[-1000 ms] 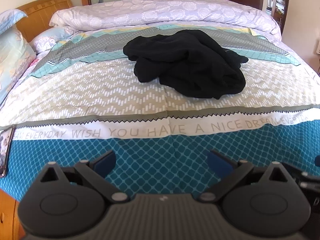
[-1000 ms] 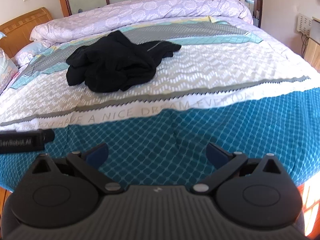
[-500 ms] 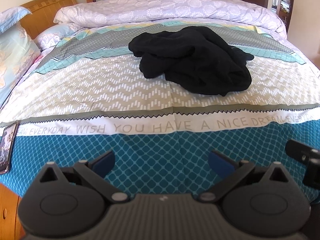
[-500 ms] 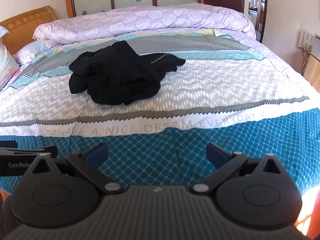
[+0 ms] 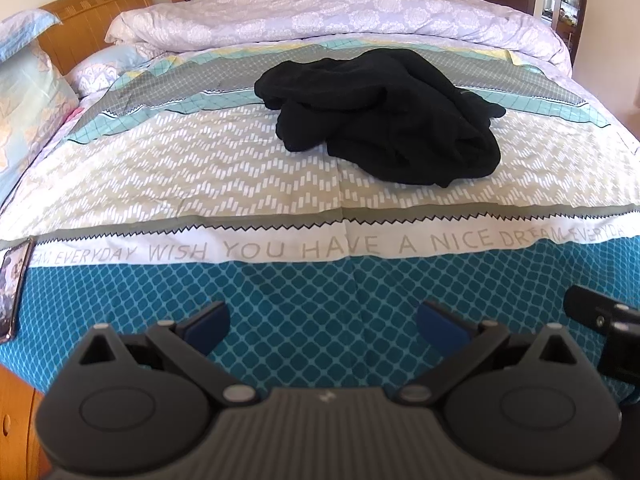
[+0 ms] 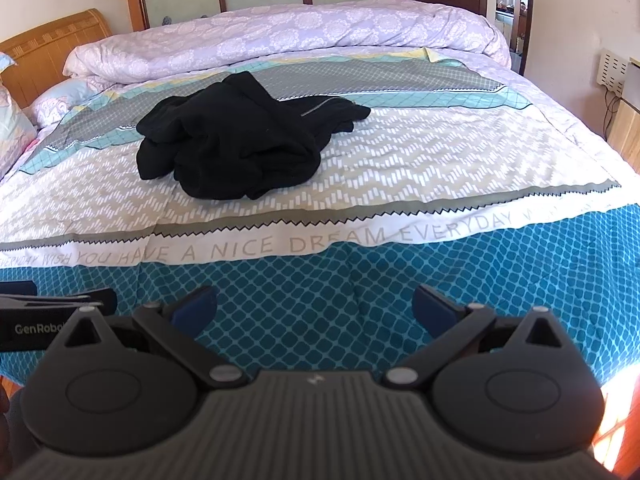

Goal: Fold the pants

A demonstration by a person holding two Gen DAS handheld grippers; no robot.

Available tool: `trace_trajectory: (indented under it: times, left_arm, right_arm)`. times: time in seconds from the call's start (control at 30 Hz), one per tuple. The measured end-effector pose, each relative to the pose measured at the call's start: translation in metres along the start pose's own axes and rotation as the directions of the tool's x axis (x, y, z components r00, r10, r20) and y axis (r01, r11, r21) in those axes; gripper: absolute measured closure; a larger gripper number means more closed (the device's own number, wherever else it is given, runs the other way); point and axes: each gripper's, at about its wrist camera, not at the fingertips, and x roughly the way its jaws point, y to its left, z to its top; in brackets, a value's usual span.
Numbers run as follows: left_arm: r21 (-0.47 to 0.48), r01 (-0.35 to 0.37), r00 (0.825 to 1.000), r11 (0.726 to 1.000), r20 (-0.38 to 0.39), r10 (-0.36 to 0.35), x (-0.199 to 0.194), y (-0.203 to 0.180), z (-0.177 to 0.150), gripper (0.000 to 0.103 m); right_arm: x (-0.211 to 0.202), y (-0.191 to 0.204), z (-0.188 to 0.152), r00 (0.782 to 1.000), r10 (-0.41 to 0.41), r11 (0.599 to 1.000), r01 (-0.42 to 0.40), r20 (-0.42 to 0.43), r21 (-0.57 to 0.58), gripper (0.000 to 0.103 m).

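Black pants (image 5: 384, 116) lie in a crumpled heap on the patterned bedspread, near the middle of the bed; they also show in the right wrist view (image 6: 240, 140), with a zipper visible. My left gripper (image 5: 322, 326) is open and empty, over the teal foot end of the bed, well short of the pants. My right gripper (image 6: 314, 306) is open and empty, also over the teal band. The right gripper's body shows at the right edge of the left wrist view (image 5: 600, 316), and the left one at the left edge of the right wrist view (image 6: 48, 316).
A rolled lilac duvet (image 5: 340, 20) lies across the far side of the bed. Pillows (image 5: 28, 96) and a wooden headboard (image 5: 88, 20) are at the left. A phone (image 5: 14, 292) lies at the bed's left edge. A wall socket and cables (image 6: 612, 76) are at the right.
Both grippers have moved a little forward and up toward the bed, so the pants look nearer. The pants have not moved. Both grippers stay open.
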Motion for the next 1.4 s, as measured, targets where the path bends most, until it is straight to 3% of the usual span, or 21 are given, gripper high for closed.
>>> trace_trajectory:
  times: [1.4]
  left_arm:
    - [-0.032,-0.031,0.997,0.999,-0.069,0.029,0.021,0.01,-0.002,0.0]
  right_arm:
    - [0.014,-0.002,-0.007,0.997,0.047,0.999,-0.045,-0.054,0.031,0.0]
